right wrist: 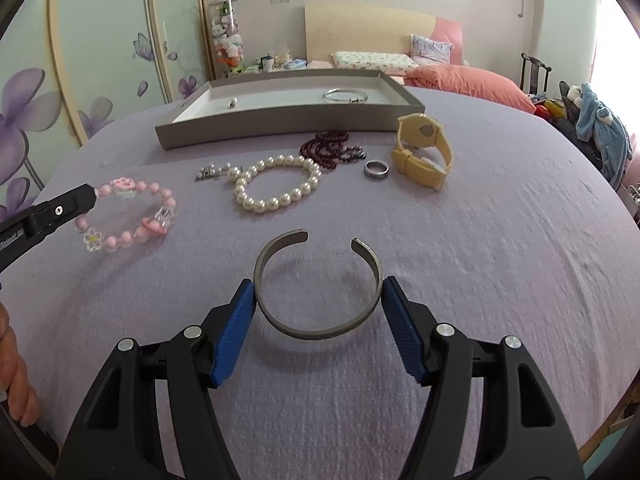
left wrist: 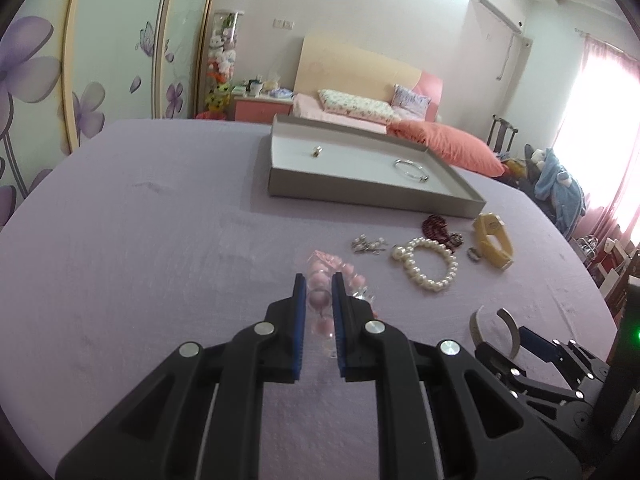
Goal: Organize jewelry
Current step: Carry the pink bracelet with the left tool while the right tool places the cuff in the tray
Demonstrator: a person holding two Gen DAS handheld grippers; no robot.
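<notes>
Two tongs sit low over the lavender counter [right wrist: 480, 280]. My right tongs [right wrist: 318, 300] are spread around the open silver cuff [right wrist: 318, 292], blue pads [right wrist: 240, 332] touching its outer sides, so they grip it across its width. My left tongs [left wrist: 319, 308] are nearly closed on the pink bead bracelet [right wrist: 128, 216], pinching its beaded edge. Beyond lie the pearl bracelet [right wrist: 276, 188], small pearl earrings [right wrist: 214, 172], a dark red bead strand [right wrist: 332, 146], a silver ring [right wrist: 376, 169] and a yellow watch [right wrist: 424, 152]. Farthest, the grey tray [right wrist: 280, 126] holds a silver bangle [right wrist: 344, 95] and a small gold piece [right wrist: 233, 102].
</notes>
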